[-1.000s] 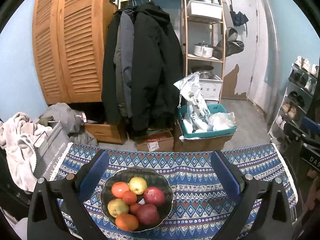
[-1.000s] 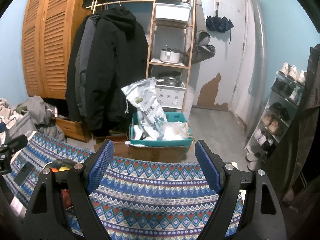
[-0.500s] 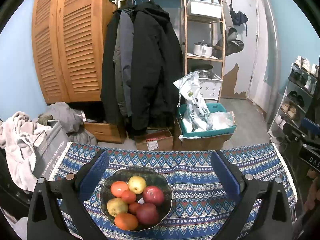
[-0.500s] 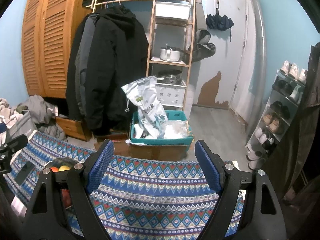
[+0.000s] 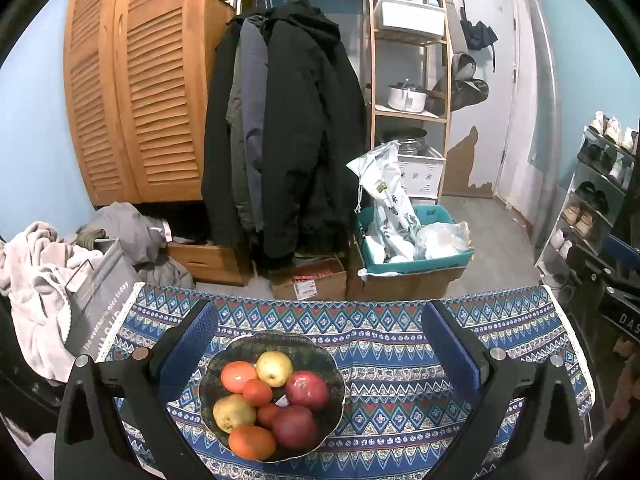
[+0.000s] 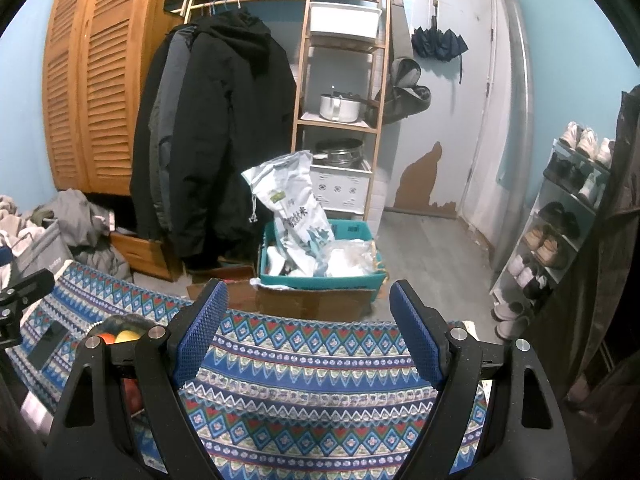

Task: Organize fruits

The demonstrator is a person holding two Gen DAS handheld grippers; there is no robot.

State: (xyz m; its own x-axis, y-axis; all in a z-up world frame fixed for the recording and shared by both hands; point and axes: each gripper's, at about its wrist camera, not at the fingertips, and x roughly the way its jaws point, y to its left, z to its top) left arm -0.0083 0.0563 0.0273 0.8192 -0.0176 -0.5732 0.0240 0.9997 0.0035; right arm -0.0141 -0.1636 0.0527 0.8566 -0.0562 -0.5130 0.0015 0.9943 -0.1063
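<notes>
Looking through the left wrist view, the left gripper (image 5: 320, 344) is seen with jaws spread wide, empty, above a dark bowl (image 5: 332, 360) of fruits (image 5: 272, 400) at lower centre on the patterned tablecloth (image 5: 400, 360). Piled round fruit could be rolled off if one is nudged sideways. In the right wrist view, the right gripper (image 6: 308, 328) is spread and empty over bare cloth; the bowl is glimpsed at lower left, mostly hidden, so a blind reach could knock it.

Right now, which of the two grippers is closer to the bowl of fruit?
Left. The left gripper hangs open right over the fruit bowl; the right gripper, also open, is over bare tablecloth, bowl off to its left.
</notes>
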